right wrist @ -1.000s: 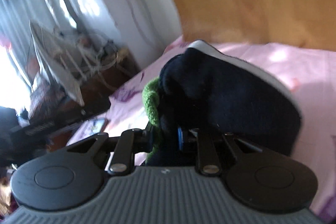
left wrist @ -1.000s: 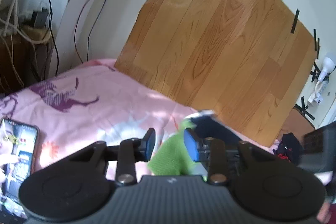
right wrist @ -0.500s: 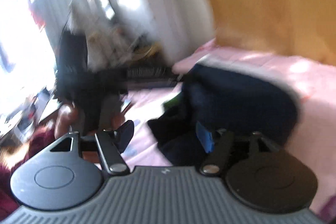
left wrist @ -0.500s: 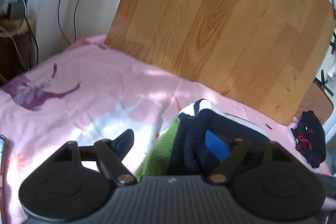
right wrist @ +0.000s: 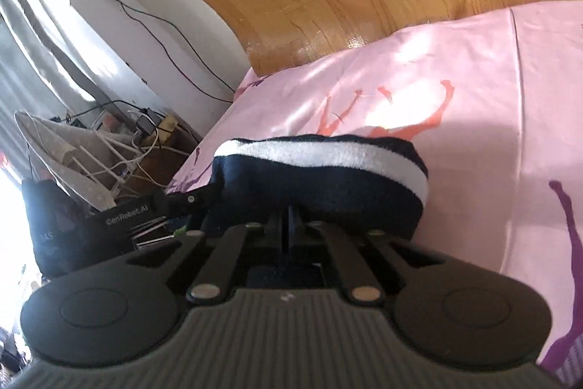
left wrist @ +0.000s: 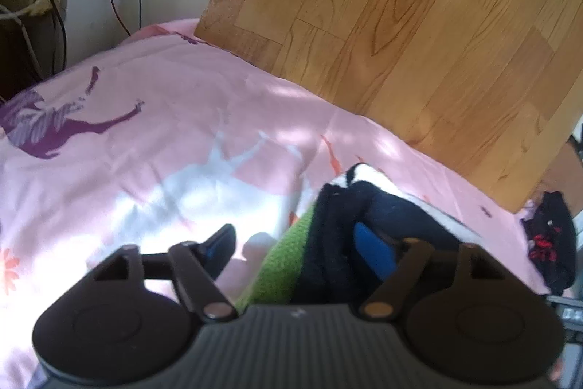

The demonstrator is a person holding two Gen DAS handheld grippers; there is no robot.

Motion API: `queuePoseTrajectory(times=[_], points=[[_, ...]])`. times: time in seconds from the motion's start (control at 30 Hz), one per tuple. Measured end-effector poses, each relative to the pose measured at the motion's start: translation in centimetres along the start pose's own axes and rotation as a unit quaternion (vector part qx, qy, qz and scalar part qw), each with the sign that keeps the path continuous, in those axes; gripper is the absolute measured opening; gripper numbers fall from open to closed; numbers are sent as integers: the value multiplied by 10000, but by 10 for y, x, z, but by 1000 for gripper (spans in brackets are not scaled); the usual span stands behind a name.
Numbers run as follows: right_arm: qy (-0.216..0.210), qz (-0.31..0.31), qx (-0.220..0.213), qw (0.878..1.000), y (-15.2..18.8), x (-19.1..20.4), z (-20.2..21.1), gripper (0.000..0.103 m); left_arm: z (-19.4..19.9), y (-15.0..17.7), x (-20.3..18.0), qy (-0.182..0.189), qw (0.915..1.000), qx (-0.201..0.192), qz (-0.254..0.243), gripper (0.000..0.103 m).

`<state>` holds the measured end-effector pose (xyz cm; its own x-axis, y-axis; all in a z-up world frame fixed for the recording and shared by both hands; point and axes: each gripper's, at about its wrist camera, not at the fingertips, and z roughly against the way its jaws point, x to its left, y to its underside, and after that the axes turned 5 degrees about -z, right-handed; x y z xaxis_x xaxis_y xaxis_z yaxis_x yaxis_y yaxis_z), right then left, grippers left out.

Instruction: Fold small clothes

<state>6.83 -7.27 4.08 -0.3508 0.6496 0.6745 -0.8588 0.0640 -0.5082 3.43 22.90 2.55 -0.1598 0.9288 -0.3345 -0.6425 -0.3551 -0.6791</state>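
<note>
A small dark navy garment with a white stripe (right wrist: 320, 181) lies bunched on the pink bedsheet (right wrist: 473, 90). It also shows in the left wrist view (left wrist: 382, 217), with a green knitted piece (left wrist: 280, 265) under its left side. My left gripper (left wrist: 295, 248) is open, its fingers standing on either side of the green and navy bundle. My right gripper (right wrist: 288, 225) is shut on the navy garment's near edge, which covers the fingertips.
A wood-grain board (left wrist: 400, 24) leans at the head of the bed. A black and red cloth (left wrist: 550, 243) lies at the bed's right edge. Cables and a box of clutter (right wrist: 120, 148) sit off the bed's left side.
My left gripper opened wide and let the bundle down onto the sheet. My right gripper opened half a second ago and has now shut again on the navy garment, which lies flatter.
</note>
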Motion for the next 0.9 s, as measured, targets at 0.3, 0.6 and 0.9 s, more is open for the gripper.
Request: queuePoseTrajectory(times=[0.3, 0.6, 0.9], points=[[-267, -91, -853, 9960, 25, 4, 62, 75, 22, 11, 6, -327, 9994, -21, -112, 101], [-219, -429, -330, 9983, 42, -15, 42, 77, 35, 19, -3, -462, 9987, 49, -214, 102], [-355, -401, -266, 9982, 46, -16, 29, 84, 30, 22, -8, 524, 9976, 403, -194, 103]])
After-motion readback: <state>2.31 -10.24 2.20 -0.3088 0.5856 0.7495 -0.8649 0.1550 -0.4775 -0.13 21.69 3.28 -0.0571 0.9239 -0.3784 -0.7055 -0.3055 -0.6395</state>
